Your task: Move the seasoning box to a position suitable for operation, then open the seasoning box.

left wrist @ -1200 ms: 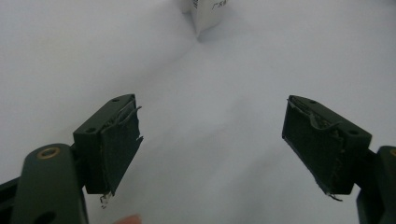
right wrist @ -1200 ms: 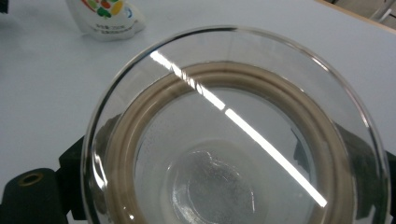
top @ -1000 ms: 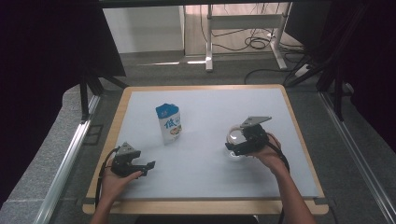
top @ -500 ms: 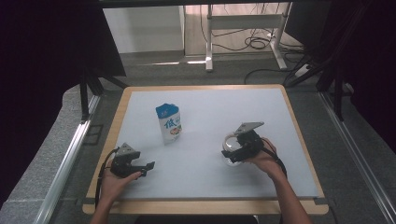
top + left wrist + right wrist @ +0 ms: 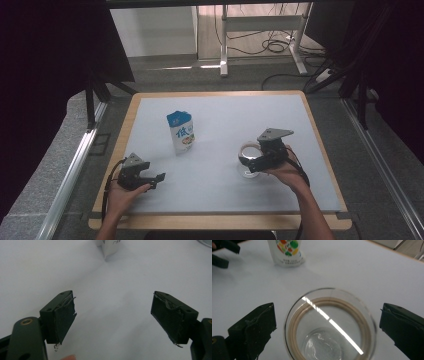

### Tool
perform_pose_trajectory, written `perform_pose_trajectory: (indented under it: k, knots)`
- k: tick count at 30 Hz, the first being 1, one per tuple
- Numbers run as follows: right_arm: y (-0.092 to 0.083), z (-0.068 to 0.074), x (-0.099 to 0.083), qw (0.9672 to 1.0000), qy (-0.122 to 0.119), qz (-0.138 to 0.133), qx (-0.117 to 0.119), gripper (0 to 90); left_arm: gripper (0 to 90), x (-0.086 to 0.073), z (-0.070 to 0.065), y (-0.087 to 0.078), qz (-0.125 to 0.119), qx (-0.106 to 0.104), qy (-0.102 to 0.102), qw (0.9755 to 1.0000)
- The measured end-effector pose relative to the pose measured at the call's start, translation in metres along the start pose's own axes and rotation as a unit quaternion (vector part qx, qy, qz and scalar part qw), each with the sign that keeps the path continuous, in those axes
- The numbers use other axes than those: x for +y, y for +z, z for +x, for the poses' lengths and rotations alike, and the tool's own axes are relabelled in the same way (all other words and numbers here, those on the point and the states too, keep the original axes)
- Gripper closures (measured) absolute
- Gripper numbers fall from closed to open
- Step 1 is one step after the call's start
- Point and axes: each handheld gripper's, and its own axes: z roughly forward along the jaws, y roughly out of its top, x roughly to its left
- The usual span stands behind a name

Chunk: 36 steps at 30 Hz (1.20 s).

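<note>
- Clear round glass jar stood at four o'clock on the white table, between my right gripper's spread jaws, not yet gripped.
- My left gripper gaped empty at seven o'clock; blue-topped white carton untouched at eleven.

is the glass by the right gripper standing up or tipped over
Upright. In the right gripper view the glass shows its round open rim facing up, base visible through it, between the open right gripper.
</note>
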Motion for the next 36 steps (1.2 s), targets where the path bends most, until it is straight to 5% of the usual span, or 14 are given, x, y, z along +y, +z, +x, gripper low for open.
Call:
perform_pose_trajectory:
  k: [4,5,6,7,13,14,18,36]
  knots:
    - [-0.018,-0.004,-0.002,0.9985,0.033,-0.042,-0.001,15.0,23.2,0.002,-0.001,-0.003,-0.014,-0.002,0.001,0.9999]
    - [-0.026,-0.006,-0.007,0.9962,0.055,-0.066,-0.013,27.8,23.6,0.002,-0.003,-0.003,-0.016,0.001,0.003,0.9999]
    - [-0.026,-0.006,-0.007,0.9962,0.055,-0.066,-0.013,27.8,23.9,0.002,-0.003,-0.003,-0.016,0.001,0.003,0.9999]
    - [-0.036,-0.007,-0.013,0.9929,0.066,-0.096,-0.025,42.1,24.0,0.002,-0.004,-0.003,-0.017,0.002,0.004,0.9999]
    - [-0.053,0.003,-0.024,0.9910,0.052,-0.104,-0.067,66.6,24.4,0.003,-0.010,0.000,-0.021,0.006,0.010,0.9997]
    - [-0.056,0.005,-0.029,0.9906,0.049,-0.108,-0.068,76.2,25.7,0.003,-0.012,0.000,-0.025,0.008,0.011,0.9996]
    - [-0.057,0.005,-0.034,0.9912,0.046,-0.103,-0.069,87.5,29.8,0.003,-0.014,-0.001,-0.032,0.012,0.010,0.9994]
    - [-0.055,0.006,-0.052,0.9914,0.057,-0.095,-0.070,89.8,36.5,0.004,-0.017,-0.005,-0.043,0.001,0.004,0.9990]
